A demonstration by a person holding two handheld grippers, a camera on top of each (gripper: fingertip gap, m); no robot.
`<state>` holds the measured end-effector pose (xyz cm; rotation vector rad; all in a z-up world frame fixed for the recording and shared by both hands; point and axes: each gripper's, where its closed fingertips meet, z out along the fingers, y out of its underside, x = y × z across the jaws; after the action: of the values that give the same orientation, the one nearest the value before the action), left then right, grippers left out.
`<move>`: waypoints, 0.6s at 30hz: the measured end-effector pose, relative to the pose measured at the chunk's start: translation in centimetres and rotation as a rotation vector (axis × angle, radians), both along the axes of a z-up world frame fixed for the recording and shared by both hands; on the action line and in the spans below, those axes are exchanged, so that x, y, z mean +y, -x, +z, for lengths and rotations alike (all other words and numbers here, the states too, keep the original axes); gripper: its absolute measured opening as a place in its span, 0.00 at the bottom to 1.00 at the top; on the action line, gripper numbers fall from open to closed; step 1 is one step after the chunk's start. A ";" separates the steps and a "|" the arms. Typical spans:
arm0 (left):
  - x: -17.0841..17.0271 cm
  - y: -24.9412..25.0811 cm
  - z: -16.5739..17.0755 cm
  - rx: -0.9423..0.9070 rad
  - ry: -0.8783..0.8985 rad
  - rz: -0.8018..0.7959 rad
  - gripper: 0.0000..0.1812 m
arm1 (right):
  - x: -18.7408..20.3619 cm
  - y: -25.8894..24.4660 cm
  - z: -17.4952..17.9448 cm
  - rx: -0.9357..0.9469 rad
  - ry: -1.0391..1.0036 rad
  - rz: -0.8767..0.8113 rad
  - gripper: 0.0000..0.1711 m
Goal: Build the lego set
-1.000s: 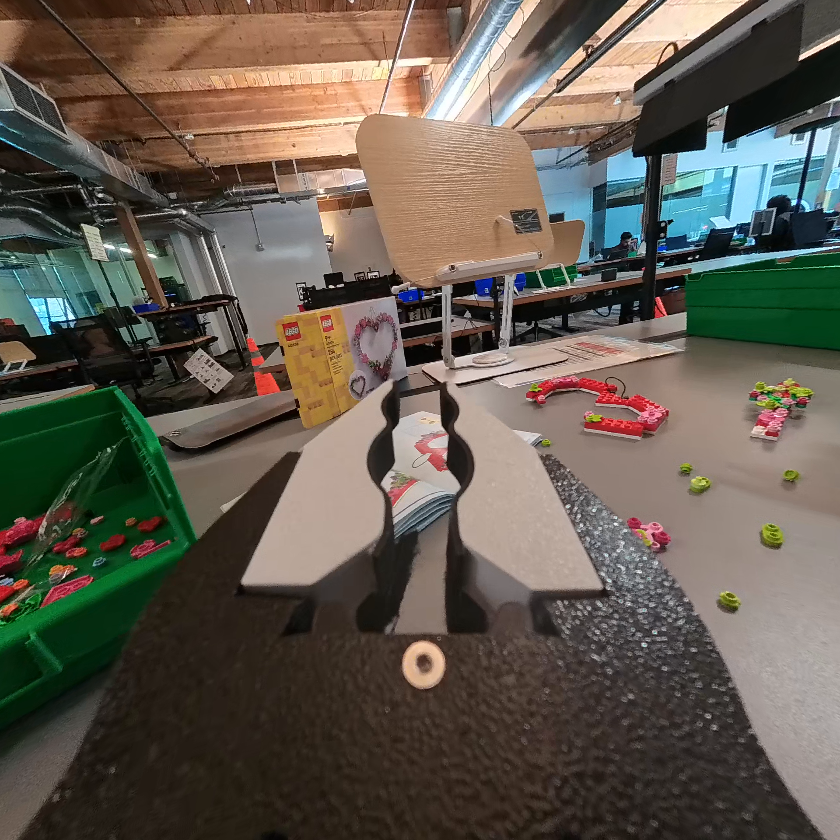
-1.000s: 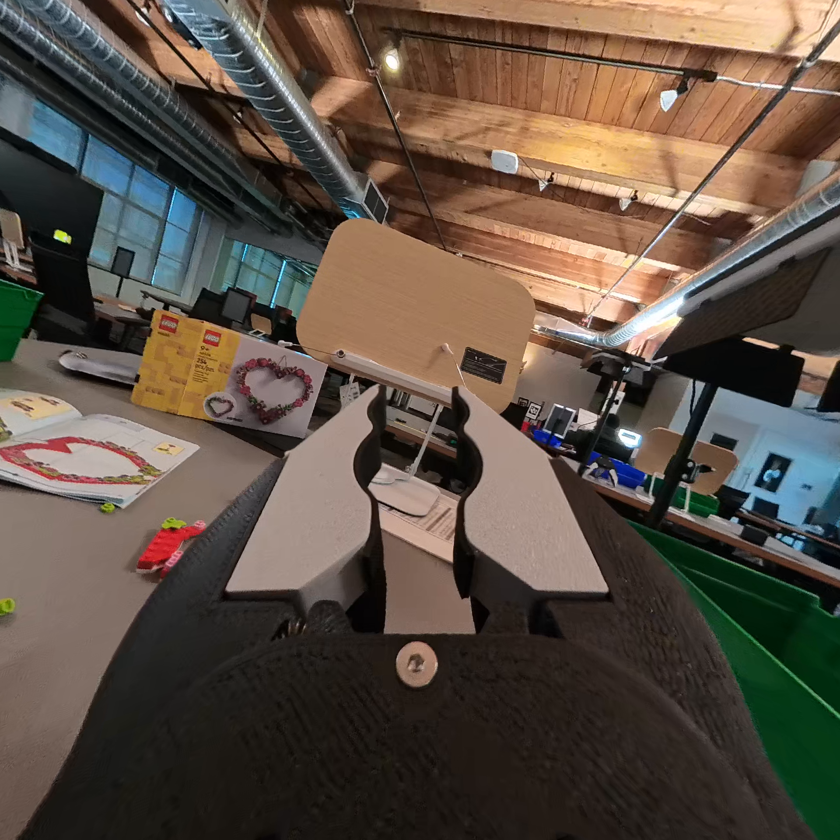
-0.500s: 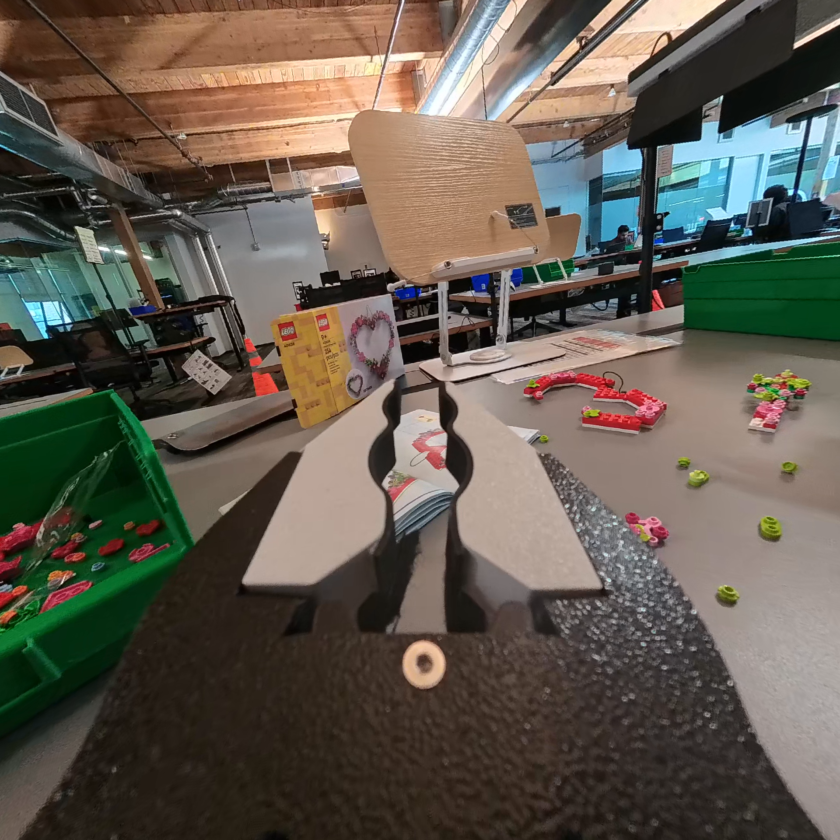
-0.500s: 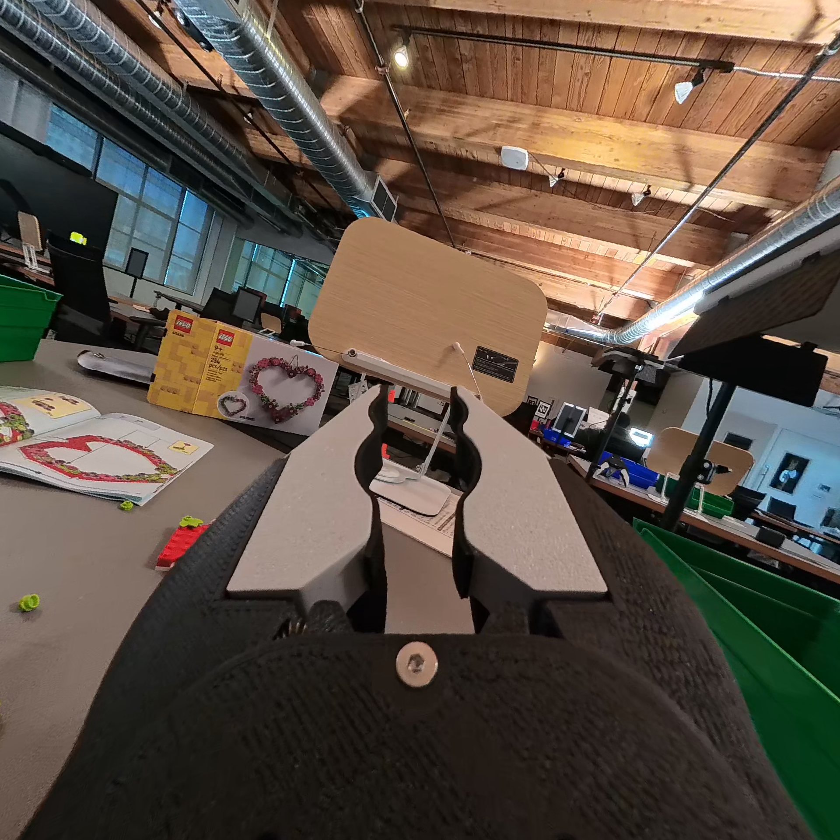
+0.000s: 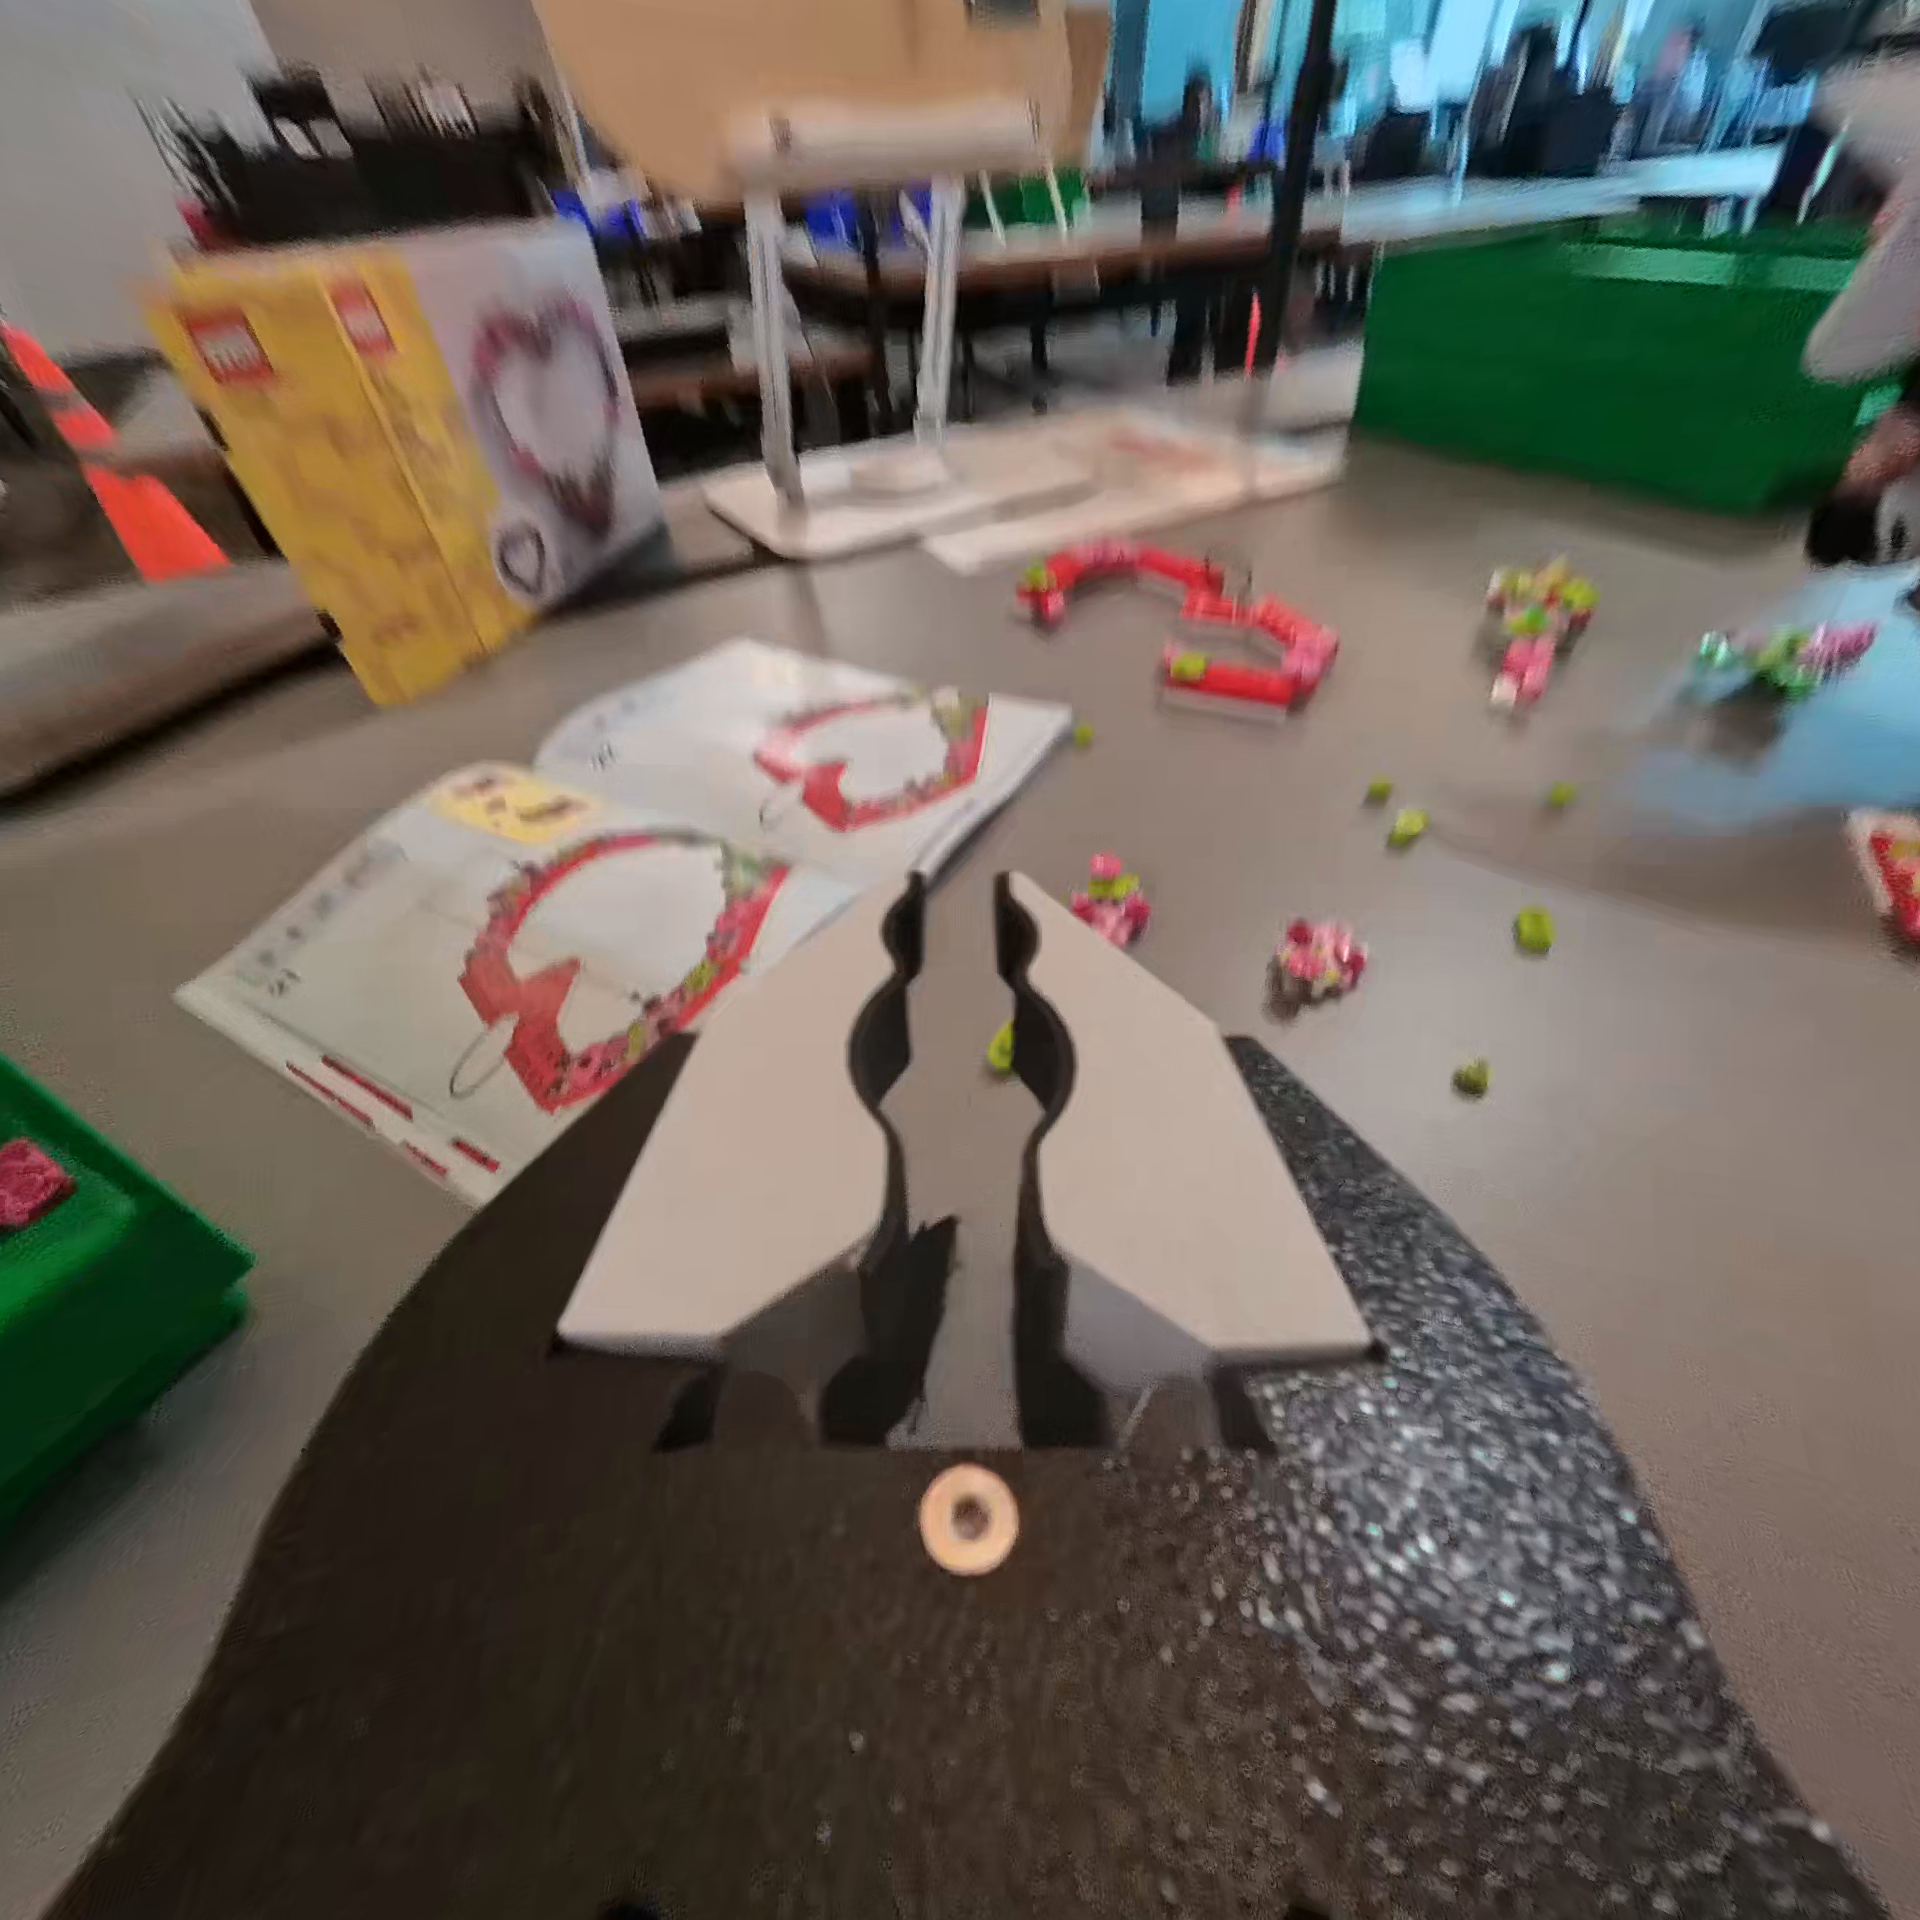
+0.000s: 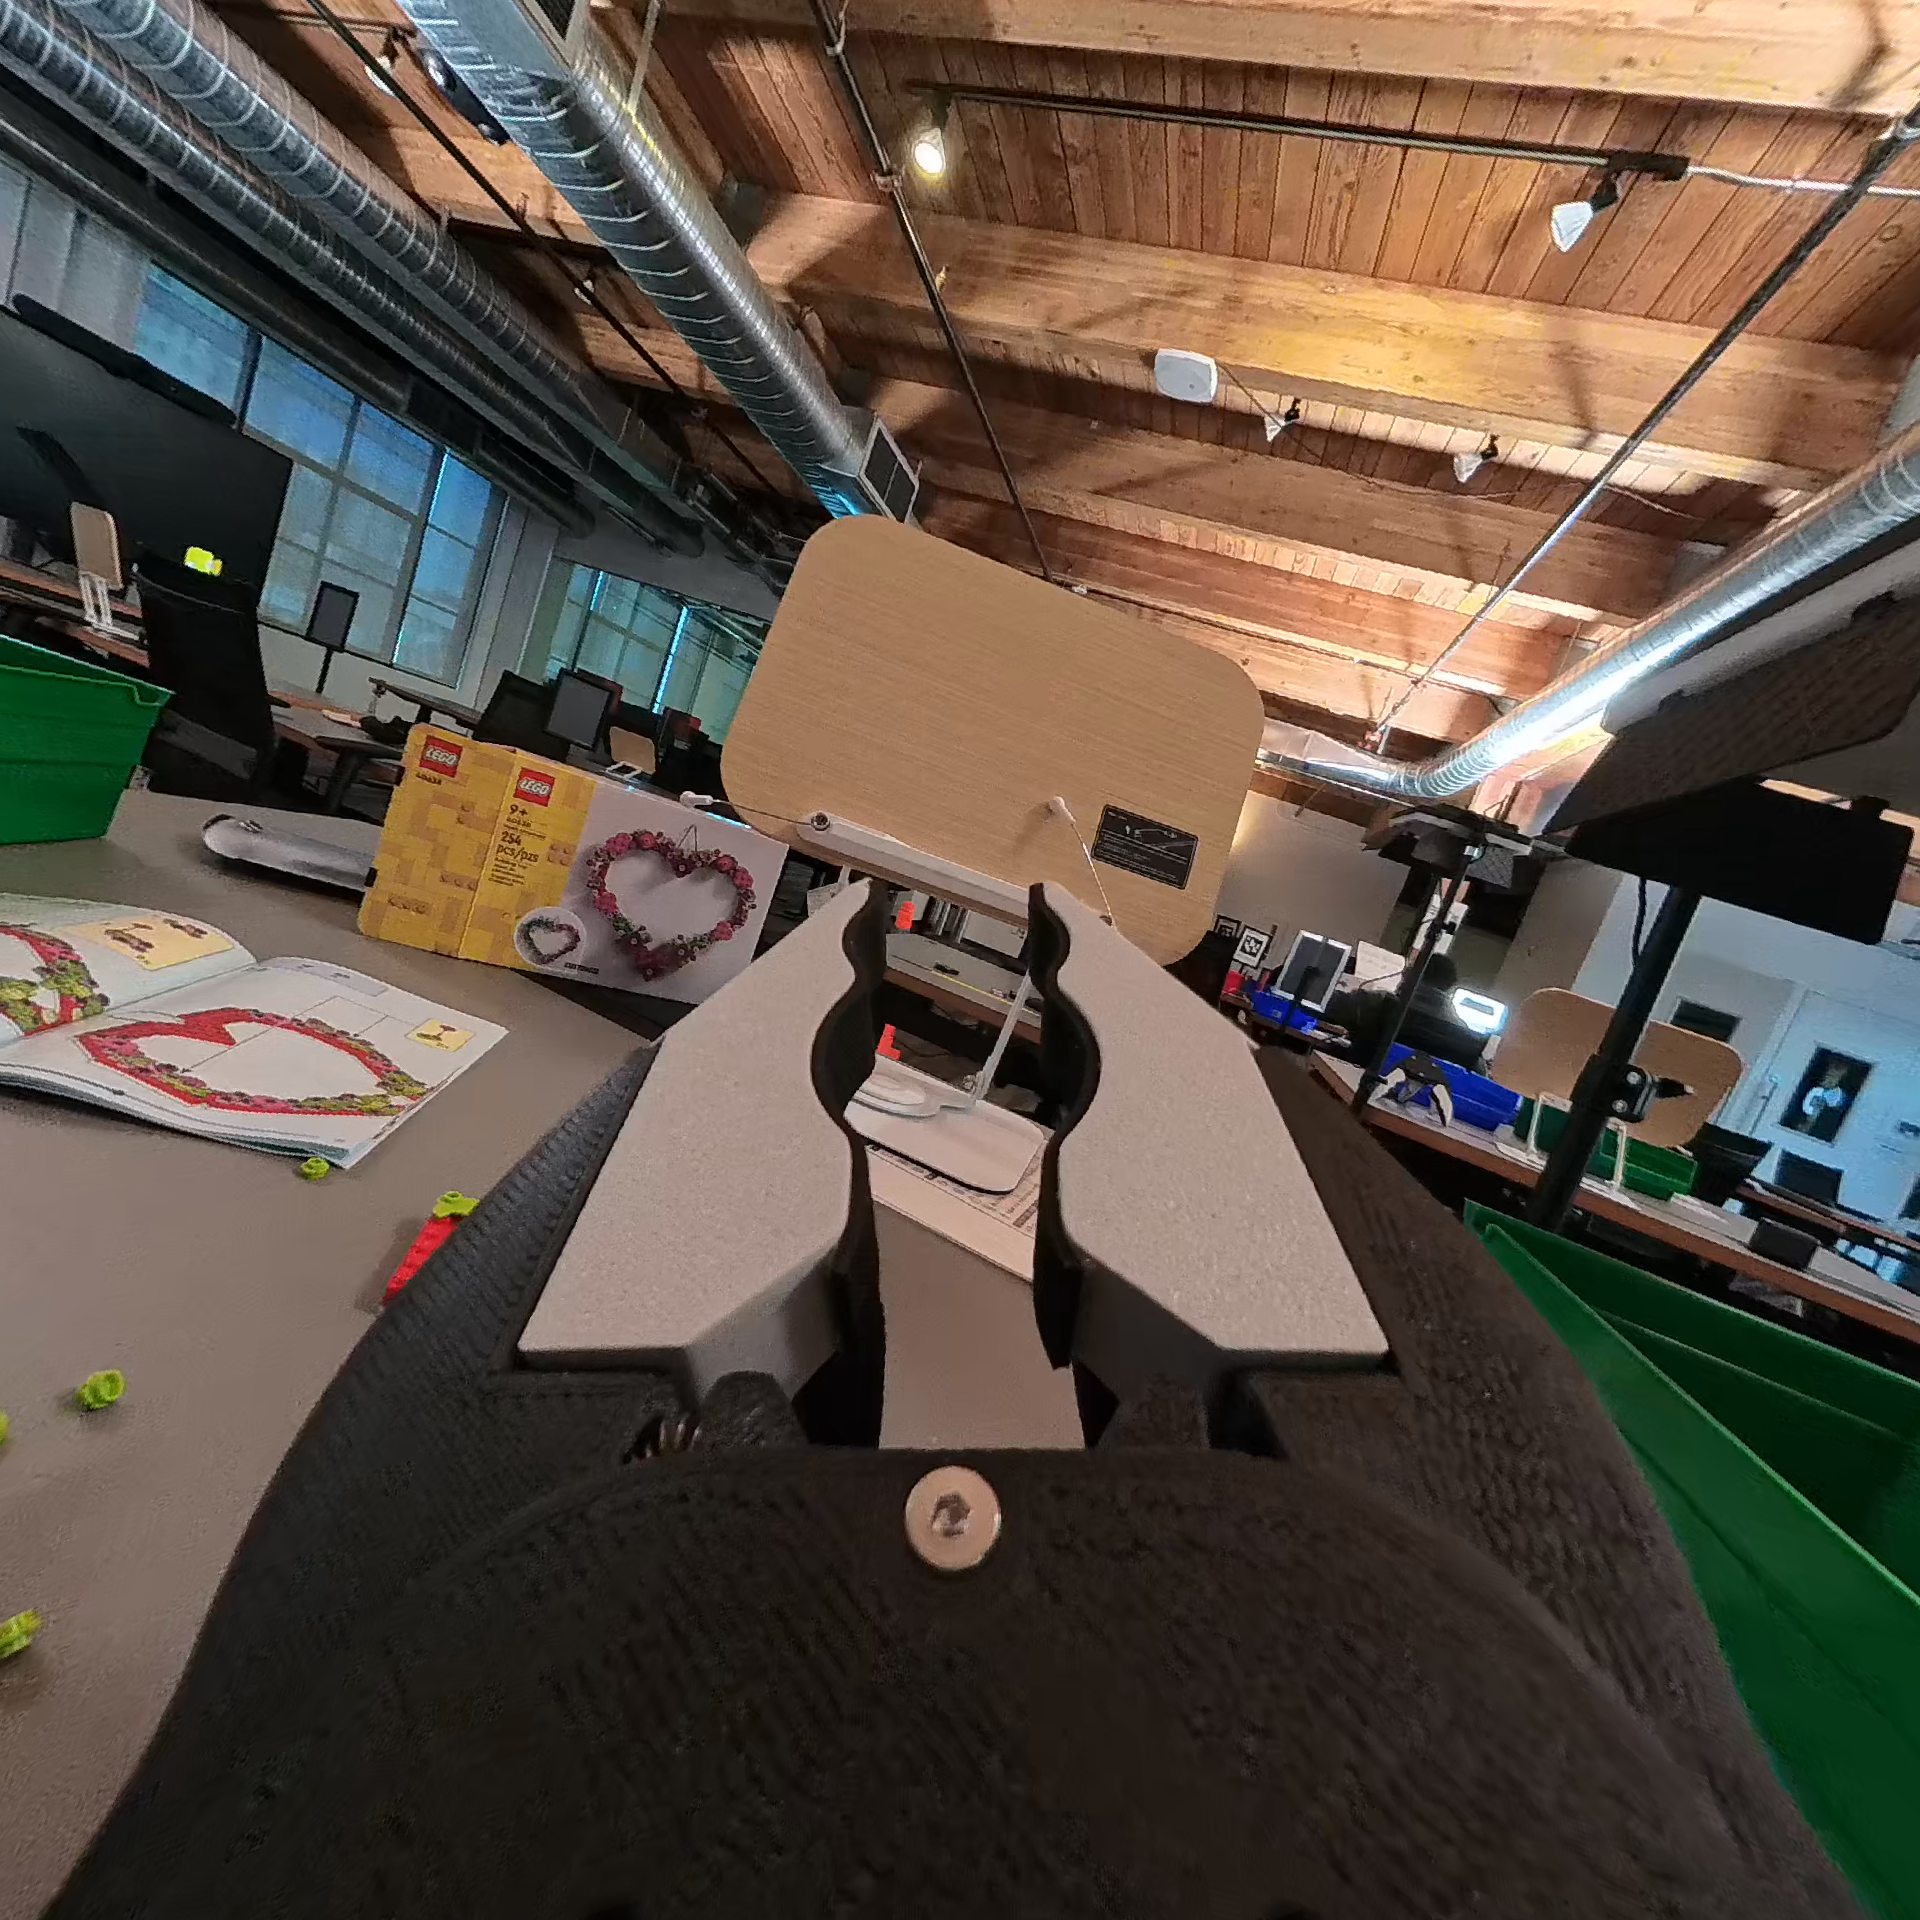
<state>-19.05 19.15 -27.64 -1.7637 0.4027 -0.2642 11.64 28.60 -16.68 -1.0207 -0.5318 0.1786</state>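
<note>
My left gripper is open and empty, tilted down over the grey table. Just beyond its tips lie an open instruction booklet, two small pink flower clusters and several loose lime pieces. A partly built red heart frame lies farther back, with a pink-and-green assembly to its right. My right gripper is open and empty, held above the table and pointing at the wooden book stand. A red piece and a lime piece lie to its left.
The yellow set box stands at the back left and also shows in the right wrist view. A green bin with pink parts sits at the near left, another green bin at the right. A blurred pale-blue shape crosses the right edge. The left gripper's tips are roughly 35 cm from the right gripper's. Left tips and right tips are each some 20 cm from the lime piece. Seen from the left wrist view as well.
My left gripper has tipped downward, so its view now looks down on the booklet and loose pieces and is motion-blurred. My right gripper has shifted only slightly. Both jaws keep the same gap.
</note>
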 end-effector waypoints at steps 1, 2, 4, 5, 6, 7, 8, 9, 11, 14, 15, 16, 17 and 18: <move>0.0 0.1 -1.0 0.030 0.060 -0.016 0.10 | 0.0 -0.1 0.0 0.004 0.003 0.000 0.15; -0.1 -0.1 -1.8 0.049 0.114 -0.044 0.12 | 0.1 -0.1 0.0 0.007 0.004 -0.001 0.15; -0.2 -0.3 -3.0 0.053 0.205 -0.077 0.13 | 0.1 -0.2 0.0 0.013 0.005 -0.002 0.15; -0.2 -0.4 -3.5 0.048 0.241 -0.087 0.13 | 0.1 -0.3 0.0 0.015 0.006 -0.002 0.15; -0.2 -0.5 -3.8 0.037 0.272 -0.102 0.12 | 0.1 -0.3 0.0 0.017 0.006 -0.003 0.15; -0.3 -0.6 -4.1 0.027 0.299 -0.117 0.10 | 0.1 -0.3 0.1 0.018 0.006 -0.003 0.15; -0.3 -0.7 -4.3 0.015 0.323 -0.130 0.07 | 0.1 -0.4 0.1 0.020 0.006 -0.003 0.15; -0.5 -0.9 -4.5 0.003 0.342 -0.152 0.06 | 0.2 -0.4 0.2 0.024 0.005 -0.003 0.15; -0.6 -0.5 -5.0 0.012 0.376 -0.146 0.07 | 0.1 -0.5 0.3 0.033 0.004 -0.003 0.15; -0.6 0.1 -5.9 0.064 0.412 -0.129 0.08 | 0.2 -0.6 0.2 0.036 0.009 -0.003 0.15; -0.6 0.0 -6.0 0.069 0.423 -0.137 0.08 | 0.3 -0.6 0.2 0.038 0.011 -0.003 0.15; -0.5 -0.1 -6.2 0.079 0.426 -0.144 0.09 | 0.3 -0.6 0.2 0.039 0.012 -0.003 0.15; -0.4 -0.3 -6.2 0.091 0.423 -0.160 0.10 | 0.3 -0.6 0.1 0.038 0.012 -0.003 0.15; -0.3 -0.5 -6.2 0.107 0.418 -0.180 0.11 | 0.4 -0.7 0.1 0.034 0.013 -0.006 0.15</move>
<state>-18.51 18.81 -33.86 -2.1604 0.6185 -0.4054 12.29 28.97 -16.60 -1.0301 -0.4966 0.1938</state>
